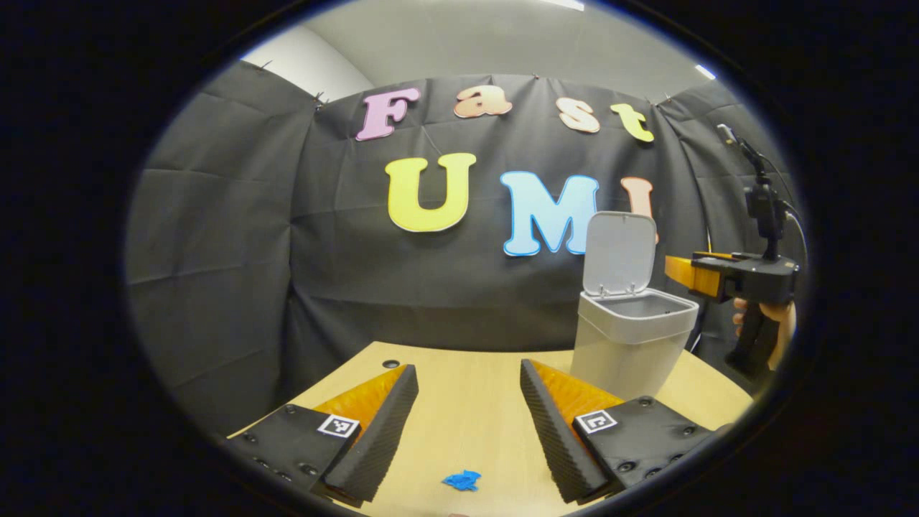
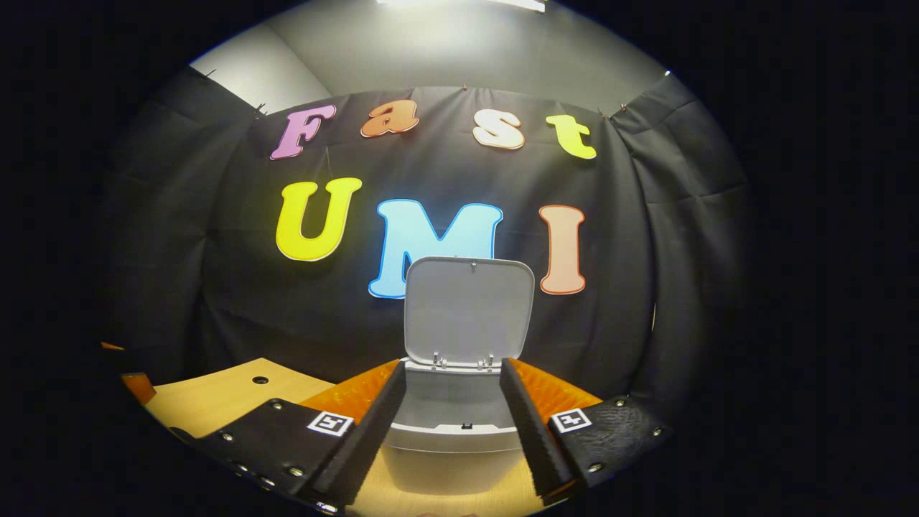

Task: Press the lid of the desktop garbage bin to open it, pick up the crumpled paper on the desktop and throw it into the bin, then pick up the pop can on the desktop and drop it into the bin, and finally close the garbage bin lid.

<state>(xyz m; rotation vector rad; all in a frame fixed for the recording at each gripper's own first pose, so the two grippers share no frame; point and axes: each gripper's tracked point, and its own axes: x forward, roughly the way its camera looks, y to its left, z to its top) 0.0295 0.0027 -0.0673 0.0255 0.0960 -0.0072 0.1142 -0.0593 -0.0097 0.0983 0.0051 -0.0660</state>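
Observation:
The grey desktop bin (image 1: 632, 337) stands on the wooden table (image 1: 467, 424) at the right, its lid (image 1: 619, 253) swung upright and the mouth open. My left gripper (image 1: 467, 373) hovers open over the table, left of the bin, with nothing between its fingers. A hand (image 1: 779, 319) holds my right gripper (image 1: 678, 271) level with the bin's rim, just right of it. In the right gripper view the bin (image 2: 452, 438) sits straight ahead with its raised lid (image 2: 468, 312) facing me. The right gripper (image 2: 452, 370) is open and holds nothing, its fingers framing the bin's mouth.
A small blue scrap (image 1: 462, 480) lies on the table between the left fingers, near me. A round hole (image 1: 390, 363) is in the tabletop near its far edge. Black cloth walls the booth close behind the bin. A camera stand (image 1: 764, 208) rises at the far right.

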